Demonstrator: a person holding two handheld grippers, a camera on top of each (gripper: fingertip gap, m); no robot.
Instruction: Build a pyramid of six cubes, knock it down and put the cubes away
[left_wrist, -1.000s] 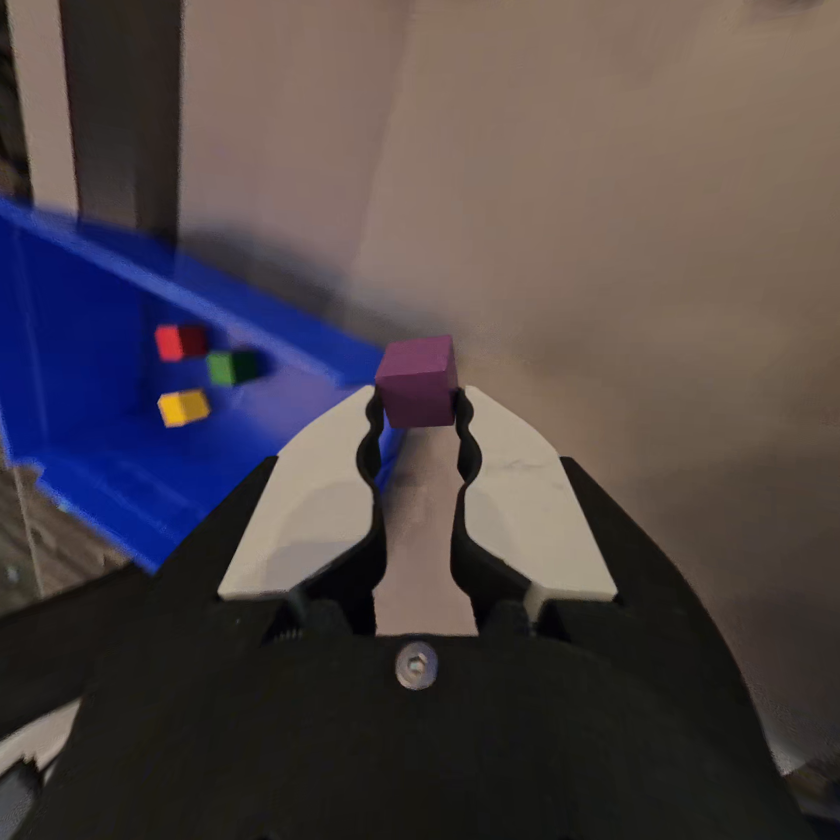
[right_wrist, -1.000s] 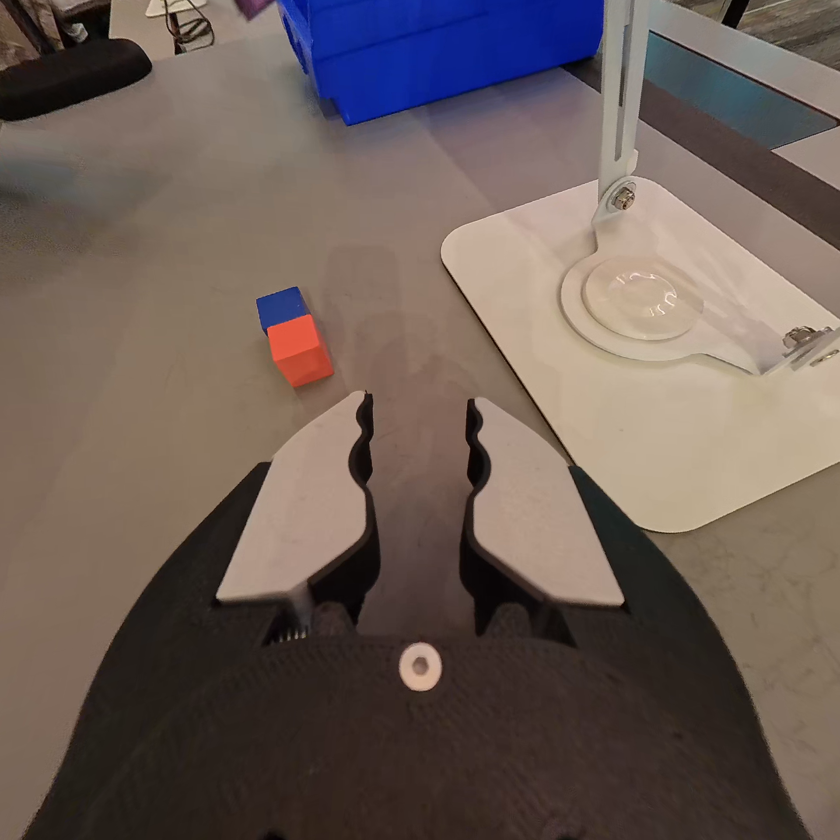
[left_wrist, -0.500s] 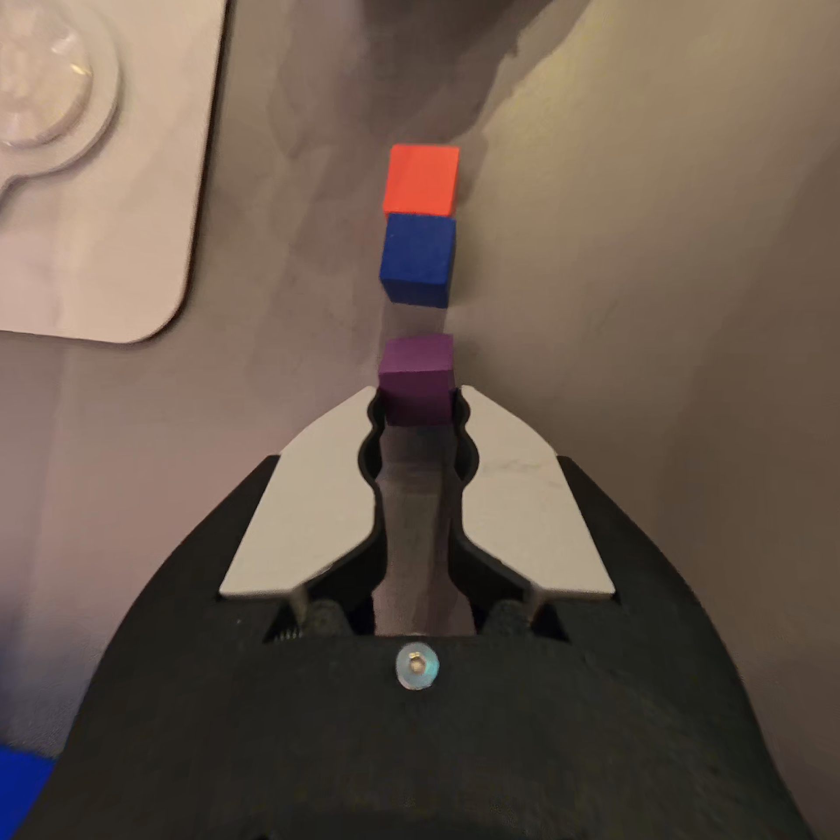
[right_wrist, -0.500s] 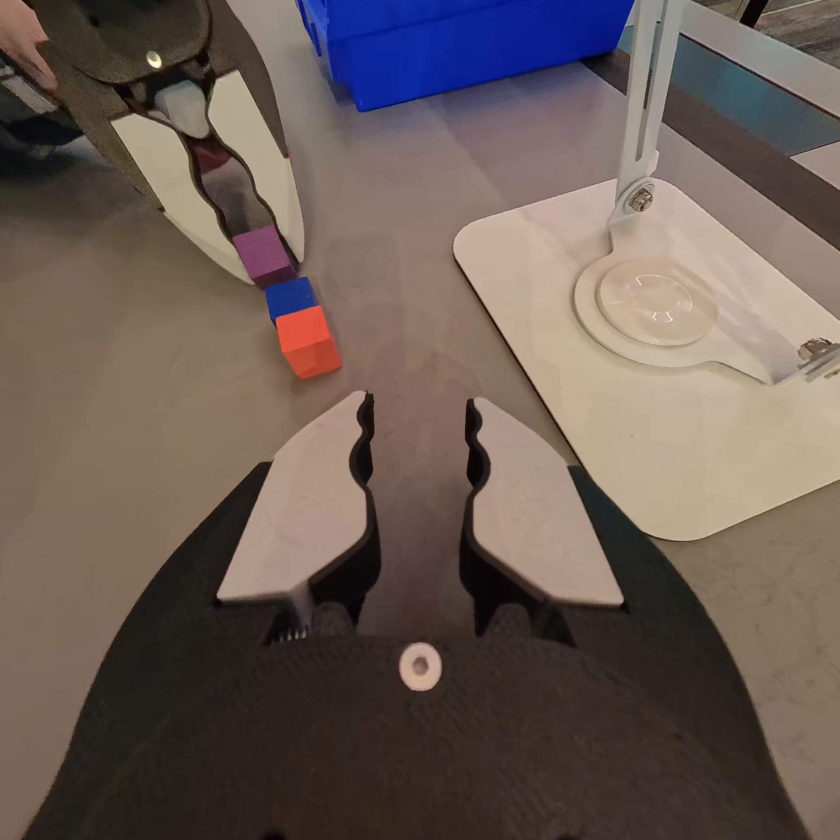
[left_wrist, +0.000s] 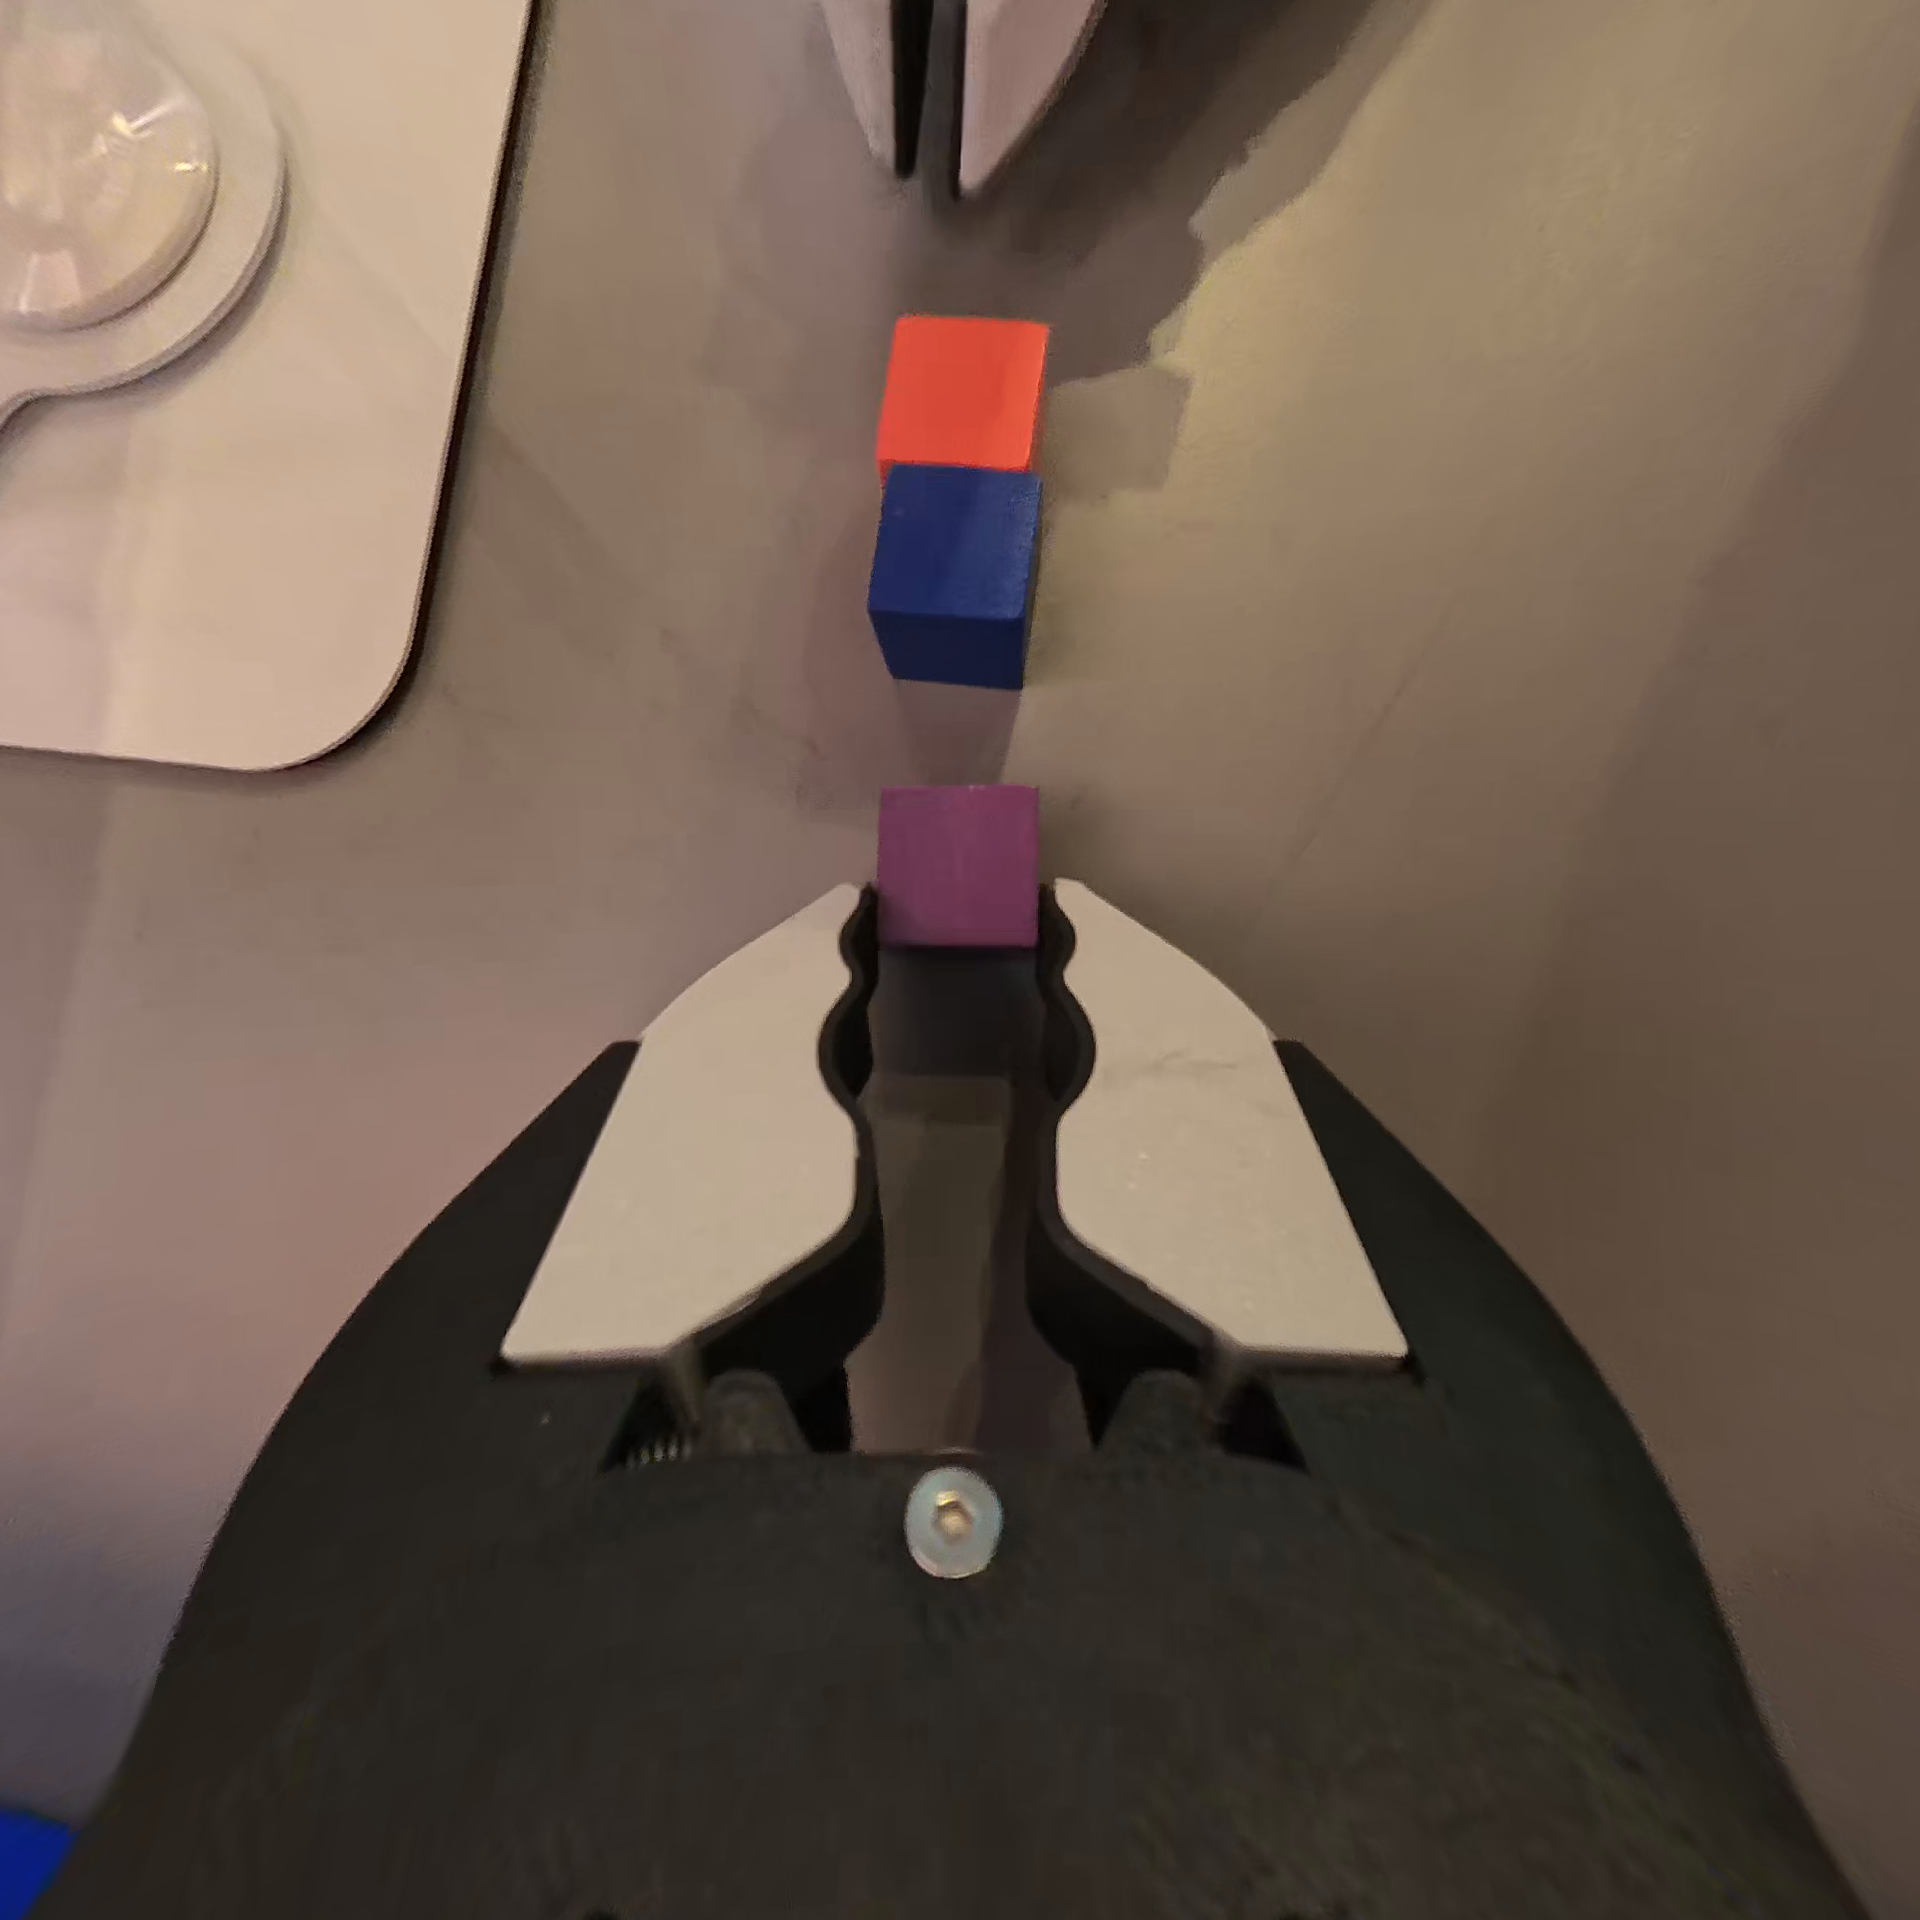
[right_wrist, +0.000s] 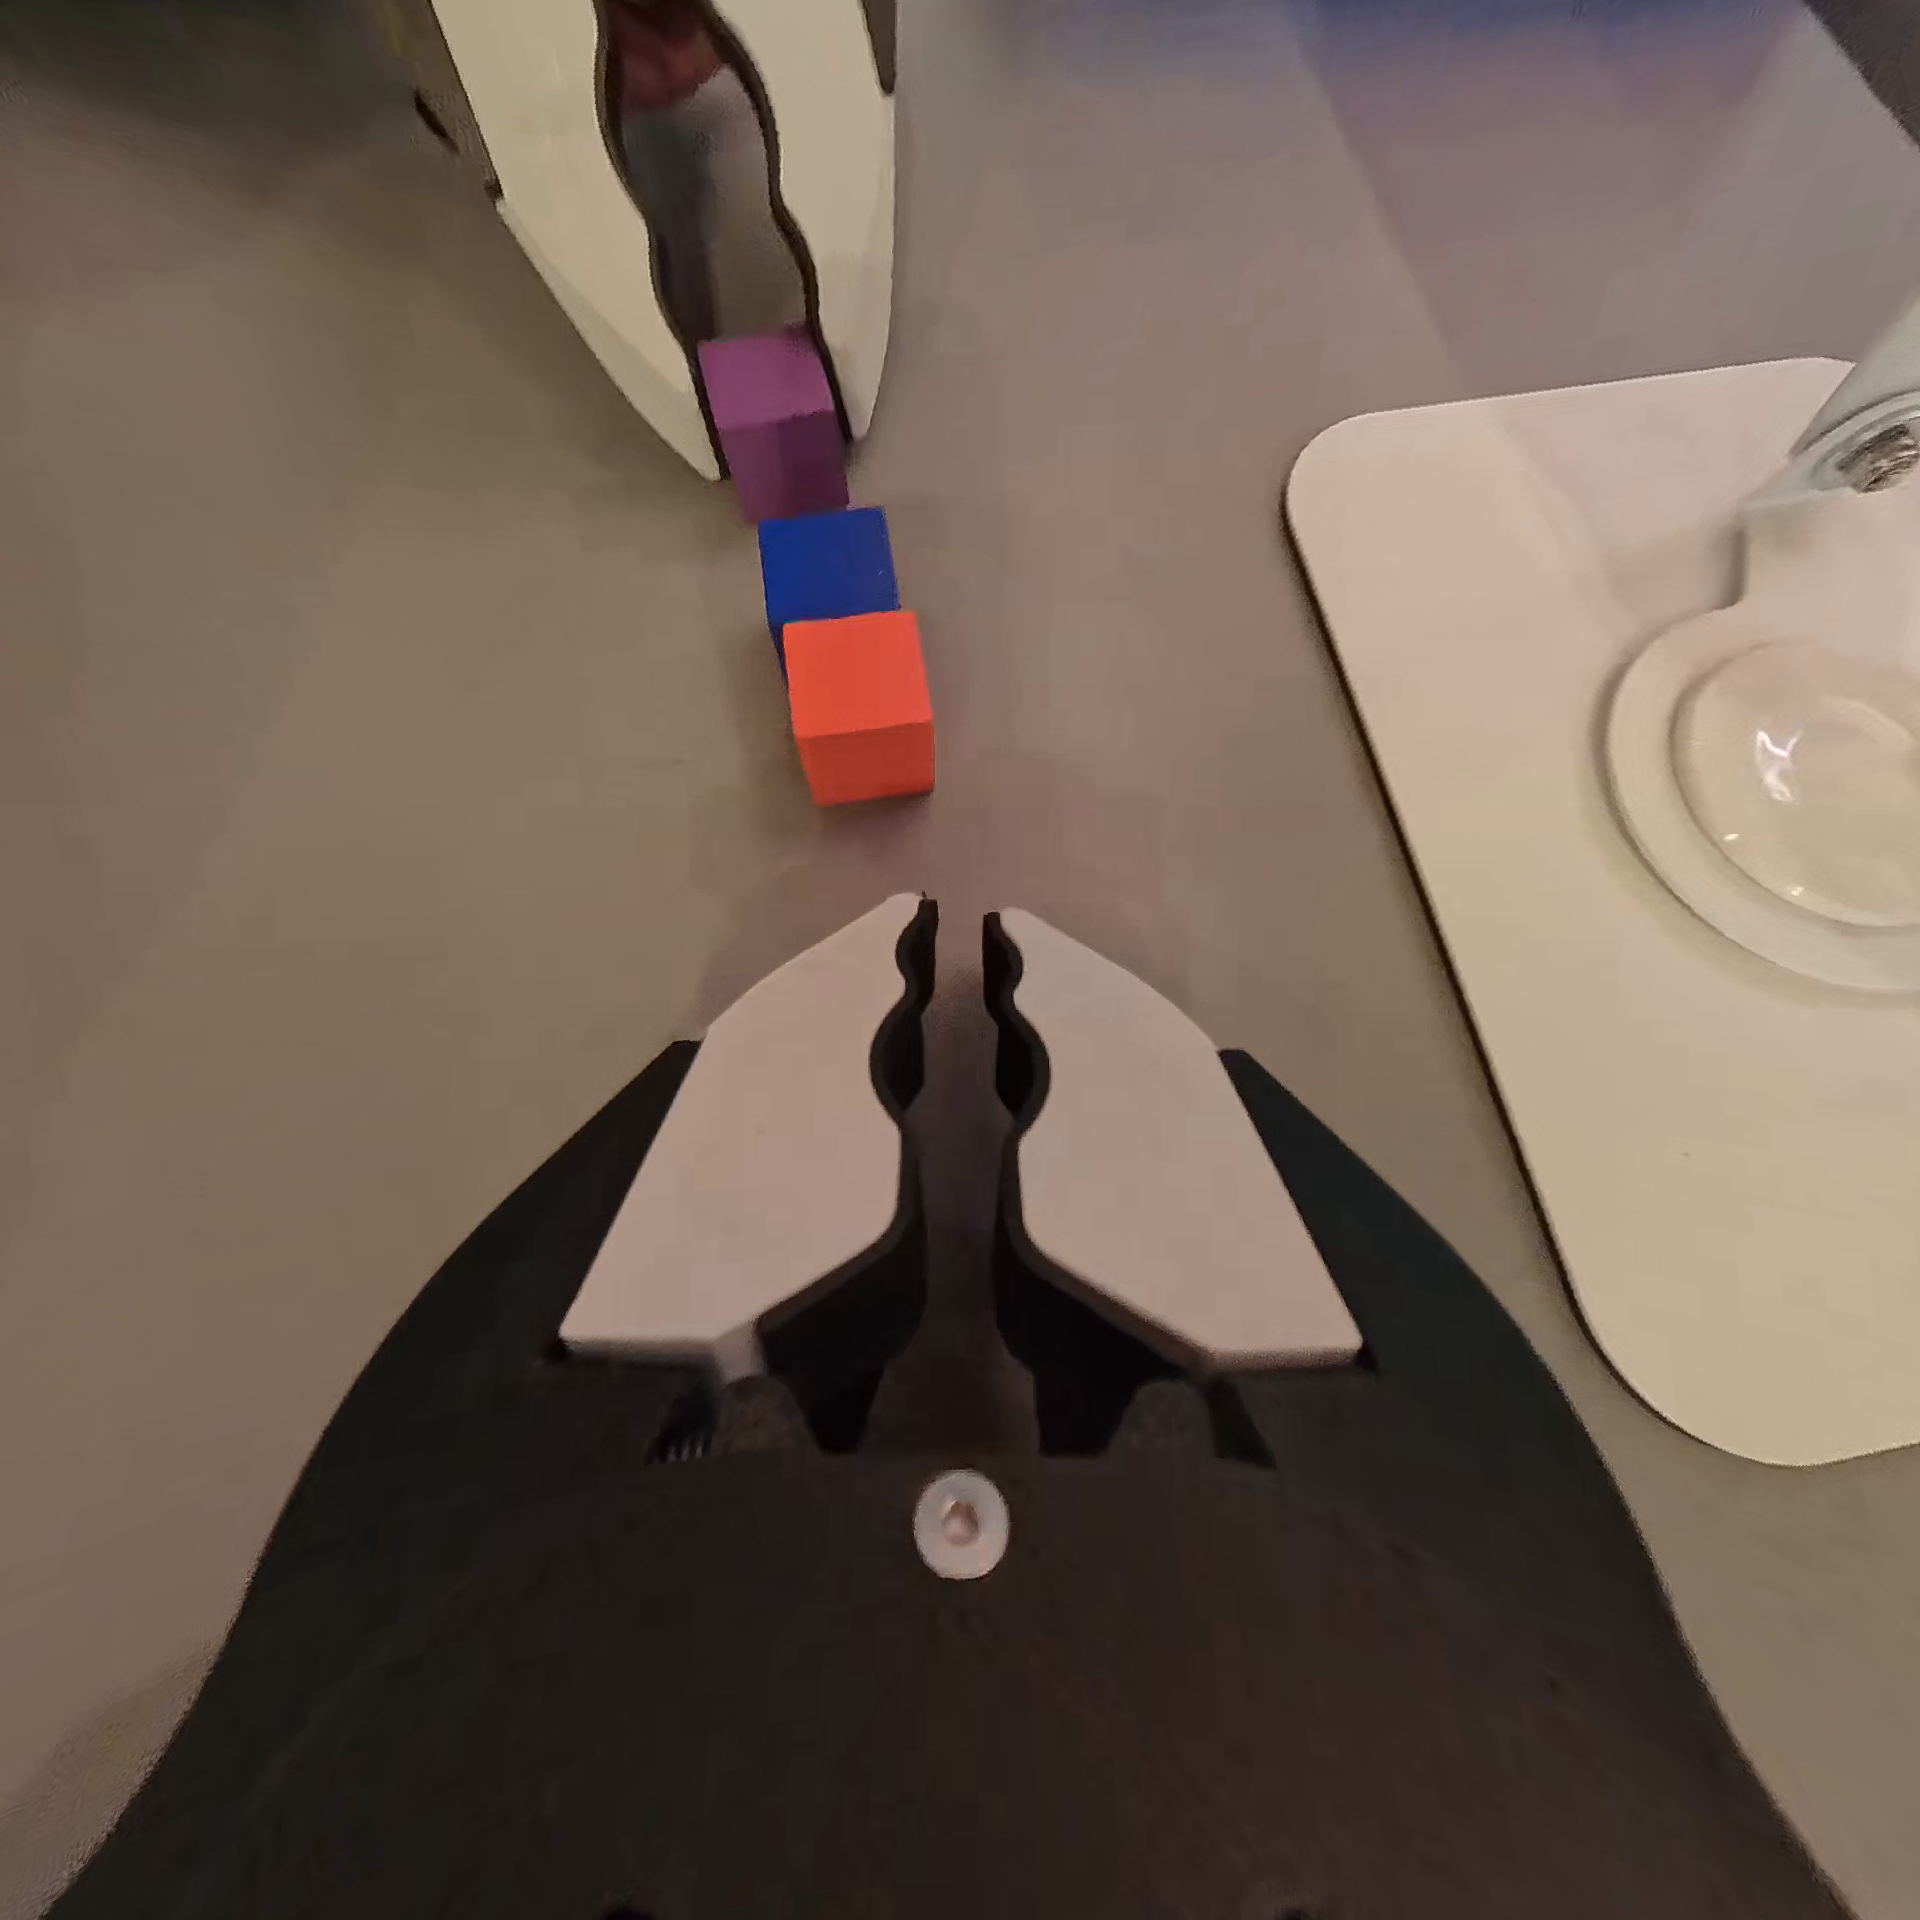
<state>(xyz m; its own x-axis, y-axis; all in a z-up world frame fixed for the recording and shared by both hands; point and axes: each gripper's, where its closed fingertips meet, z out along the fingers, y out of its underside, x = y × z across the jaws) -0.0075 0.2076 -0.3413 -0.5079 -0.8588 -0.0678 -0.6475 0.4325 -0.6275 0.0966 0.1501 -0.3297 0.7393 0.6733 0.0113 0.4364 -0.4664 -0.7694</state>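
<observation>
Left tongs (left_wrist: 958, 914) clamped on a purple cube (left_wrist: 958, 864), both pads pressed to its sides, at the near end of a row. Right tongs (right_wrist: 960, 920) bare, tips narrowly apart, facing the row's other end. Blue cube (left_wrist: 954, 571) and orange cube (left_wrist: 962, 407) touch each other on the grey tabletop (right_wrist: 312, 727); all three matte, sharp-edged. White stand base (right_wrist: 1558, 935) toward the tabletop's right side.

The white stand base (right_wrist: 1662, 935) is cut off at the right edge of the right wrist view, and its pole (right_wrist: 1870, 416) is blurry. The left gripper (right_wrist: 774, 436) is cut off at the top there. A small blue thing (left_wrist: 26, 1865) peeks in at the lower left corner of the left wrist view; only a corner shows.
</observation>
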